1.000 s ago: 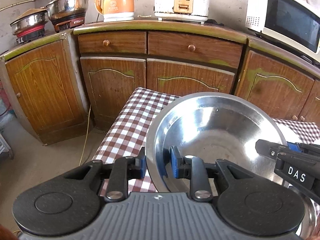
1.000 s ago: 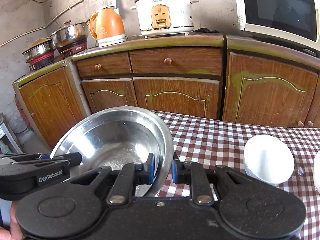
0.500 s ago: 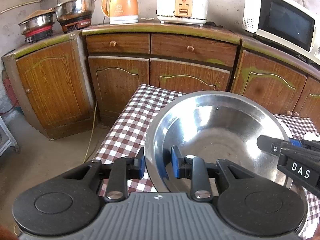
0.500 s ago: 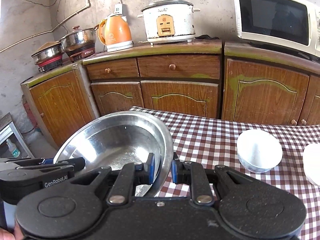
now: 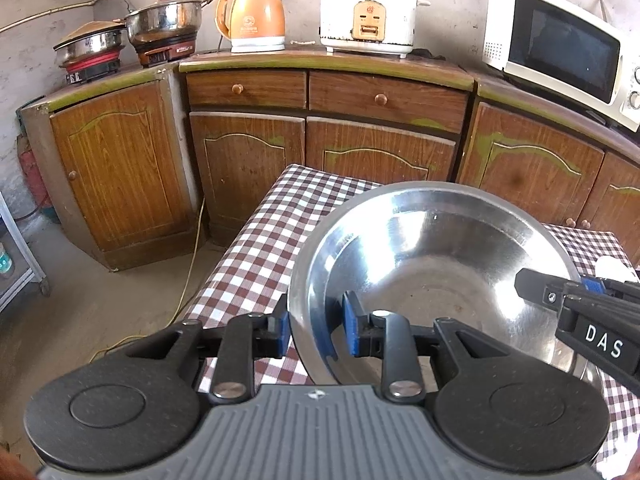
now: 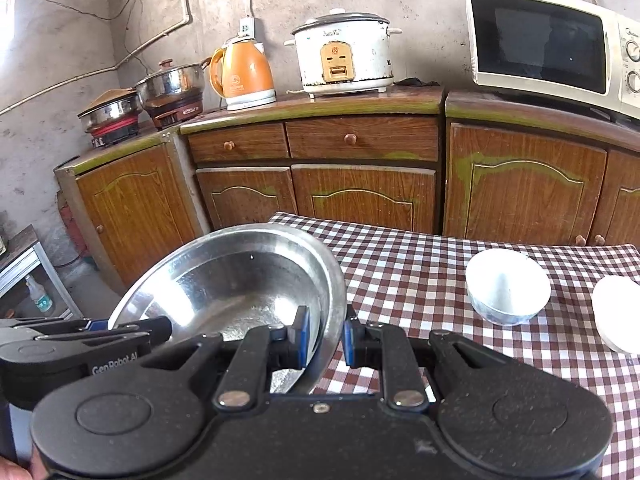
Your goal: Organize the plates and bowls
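Carrying a steel bowl [image 5: 432, 264] on two thin rim pinches above the checked tabletop [image 6: 420, 280].
Left gripper [image 5: 312, 326] and right gripper [image 6: 325, 338] each clench opposite edges of the bowl's rim; slick metal could slide out if either hand tilts, dropping it toward the white bowl [image 6: 506, 286] to its right.

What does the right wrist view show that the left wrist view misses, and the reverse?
Only the right wrist view: a whole white bowl on the checked tablecloth, another white dish at the right edge, and a wall socket.

Only the left wrist view: the table's left edge and a cord on the floor.

Both: the steel basin, its rim clamped by the left tool and the right tool, plus the kettle, rice cooker and microwave.
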